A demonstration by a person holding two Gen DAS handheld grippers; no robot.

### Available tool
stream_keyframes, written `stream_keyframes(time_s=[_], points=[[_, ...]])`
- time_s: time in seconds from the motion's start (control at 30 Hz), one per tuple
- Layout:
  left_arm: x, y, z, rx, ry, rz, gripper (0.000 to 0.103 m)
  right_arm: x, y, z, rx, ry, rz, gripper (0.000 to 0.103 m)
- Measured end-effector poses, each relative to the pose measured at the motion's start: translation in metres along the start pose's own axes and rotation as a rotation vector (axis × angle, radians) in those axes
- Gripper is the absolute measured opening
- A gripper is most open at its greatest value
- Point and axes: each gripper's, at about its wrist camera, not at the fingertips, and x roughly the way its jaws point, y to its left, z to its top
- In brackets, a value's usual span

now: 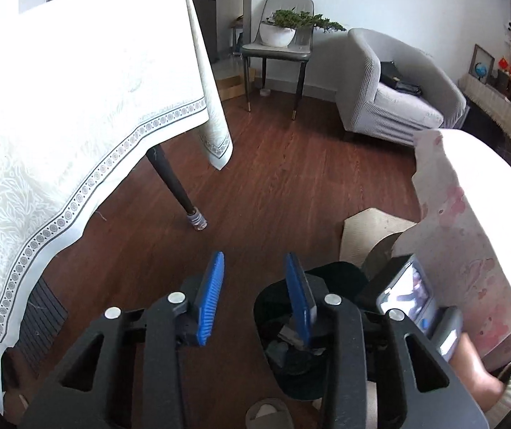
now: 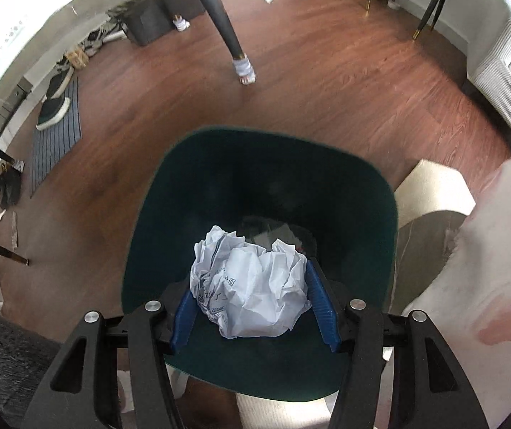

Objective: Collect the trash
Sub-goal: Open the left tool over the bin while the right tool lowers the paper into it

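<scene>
Hovering over the dark green bin (image 2: 259, 186), the right hand-held gripper (image 2: 252, 304) is clenched on a crumpled ball of white paper (image 2: 250, 286), its blue pads pressed against the ball's two sides. The paper hangs inside the bin's rim, toward the six o'clock part of the opening in the right wrist view, with a few scraps already visible on the bottom beneath it.

To do this step well, I would judge the ball should be let go only while it sits squarely over the opening, with the jaws spread wide enough that the creased paper does not cling to a ribbed pad. The bin is light-looking, so bumping its rim could tip or shove it.

The left hand-held gripper (image 1: 255, 296) grasps nothing; its jaws stand partly apart with bare wooden floor (image 1: 291, 164) between them. In its view the bin (image 1: 291, 368) lies at about five o'clock, and the tabletop under a white patterned cloth (image 1: 58, 107) fills the ten o'clock side.

Counting: two hand-held grippers, one paper ball in a grip, one bin. No other loose trash shows on the floor near the bin; how many scraps lie inside I cannot tell.
</scene>
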Motion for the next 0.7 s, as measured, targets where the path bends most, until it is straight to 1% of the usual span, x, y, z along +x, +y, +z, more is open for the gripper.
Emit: stream_keyframes(time_s=[0.13,0.17,0.23,0.33,0.43,0.5,0.53,0.6,0.67,0.7], points=[[-0.006,-0.003,0.004,-0.004,-0.014,-0.016,0.039,0.011,0.001,-0.007,-0.02,0.042,0.004,0.059],[-0.007,-0.004,0.005,-0.002,-0.017,-0.019,0.039,0.012,0.002,-0.009,-0.034,0.049,-0.009,0.06],[-0.008,-0.006,0.007,-0.001,-0.022,-0.025,0.039,0.013,0.003,-0.011,-0.056,0.051,-0.033,0.062],[-0.011,-0.008,0.011,-0.008,-0.032,-0.037,0.039,0.009,0.002,-0.014,-0.065,0.045,-0.035,0.062],[-0.017,-0.013,0.015,-0.014,-0.052,-0.052,0.046,-0.002,-0.001,-0.014,-0.064,0.02,-0.029,0.062],[-0.021,-0.015,0.017,-0.014,-0.057,-0.057,0.053,-0.013,-0.002,-0.015,-0.069,-0.005,-0.024,0.062],[-0.023,-0.016,0.018,-0.013,-0.06,-0.053,0.054,-0.02,-0.001,-0.014,-0.072,-0.021,-0.026,0.062],[-0.027,-0.018,0.02,-0.015,-0.072,-0.051,0.061,-0.038,0.001,-0.011,-0.082,-0.066,-0.031,0.062],[-0.033,-0.02,0.021,-0.017,-0.085,-0.045,0.063,-0.059,0.003,-0.01,-0.089,-0.112,-0.018,0.059],[-0.036,-0.022,0.022,-0.011,-0.094,-0.036,0.067,-0.069,0.004,-0.009,-0.096,-0.133,-0.017,0.056]])
